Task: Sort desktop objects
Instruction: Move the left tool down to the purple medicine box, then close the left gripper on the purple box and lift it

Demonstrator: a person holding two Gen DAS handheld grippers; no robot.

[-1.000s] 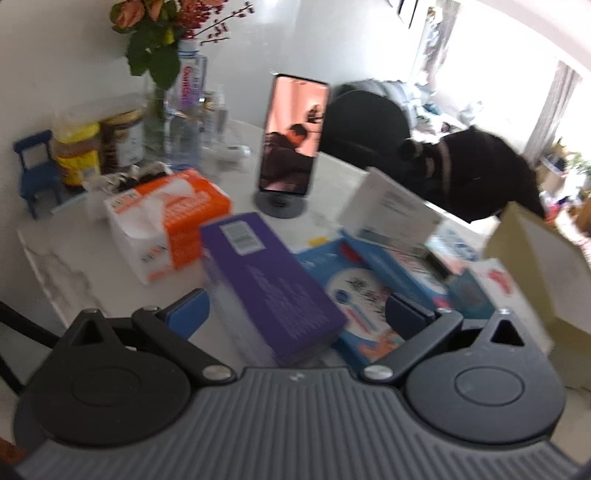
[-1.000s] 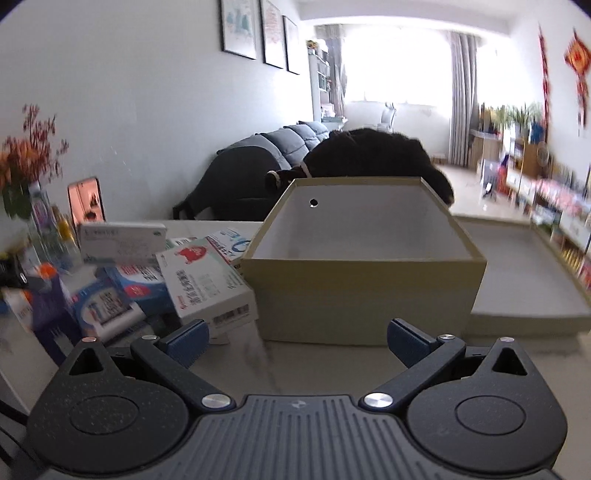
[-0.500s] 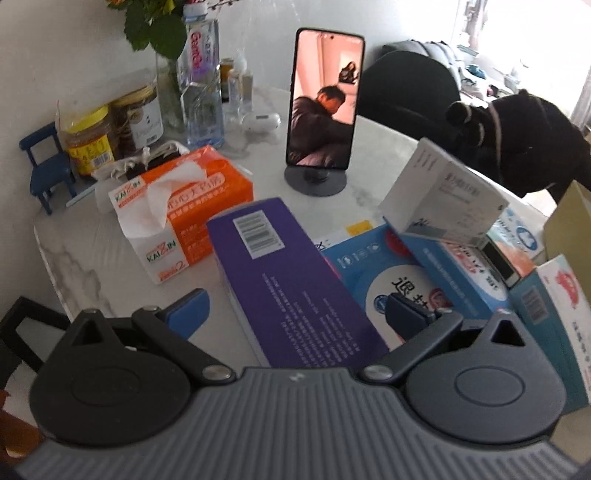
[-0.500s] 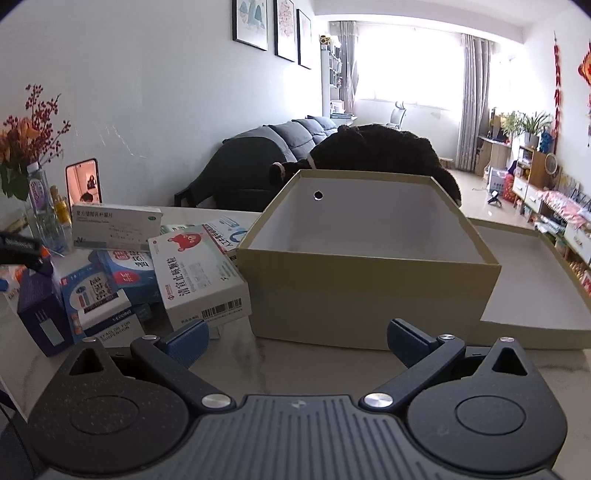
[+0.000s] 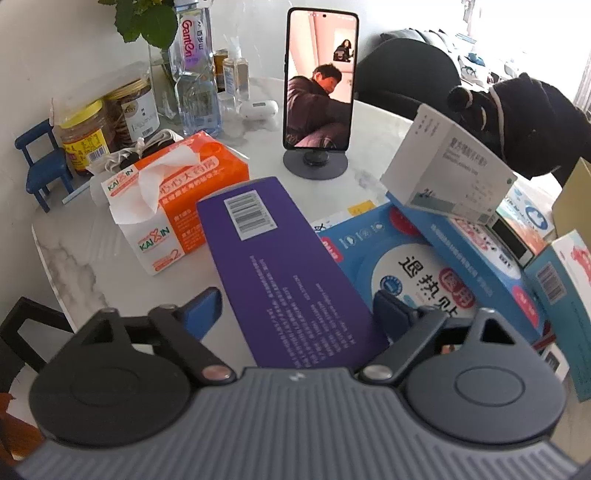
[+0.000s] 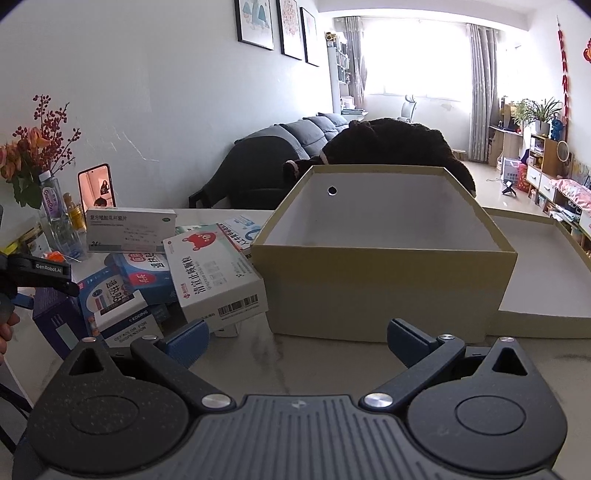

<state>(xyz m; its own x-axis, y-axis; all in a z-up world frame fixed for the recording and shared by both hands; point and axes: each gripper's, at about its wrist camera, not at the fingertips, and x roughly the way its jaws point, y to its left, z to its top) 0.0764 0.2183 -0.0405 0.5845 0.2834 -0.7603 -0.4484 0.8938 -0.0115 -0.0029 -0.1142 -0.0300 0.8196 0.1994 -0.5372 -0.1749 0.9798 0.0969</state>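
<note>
Both jaws closing | left gripper [image 5: 297,314] astride purple box [image 5: 284,273] | contact unclear

"KAIXIN" on orange tissue pack [image 5: 173,206]; "Ganten" on water bottle [image 5: 194,66]; "GenRobot.AI" on left tool [image 6: 37,275].

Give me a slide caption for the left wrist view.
Left gripper closing around a purple box beside stacked medicine boxes.

Beyond my marble table [image 6: 332,369], white walls carry three framed pictures [image 6: 279,27], a grey sofa [image 6: 310,127] lines the wall, and daylight floods through the curtained window [image 6: 417,59].
</note>
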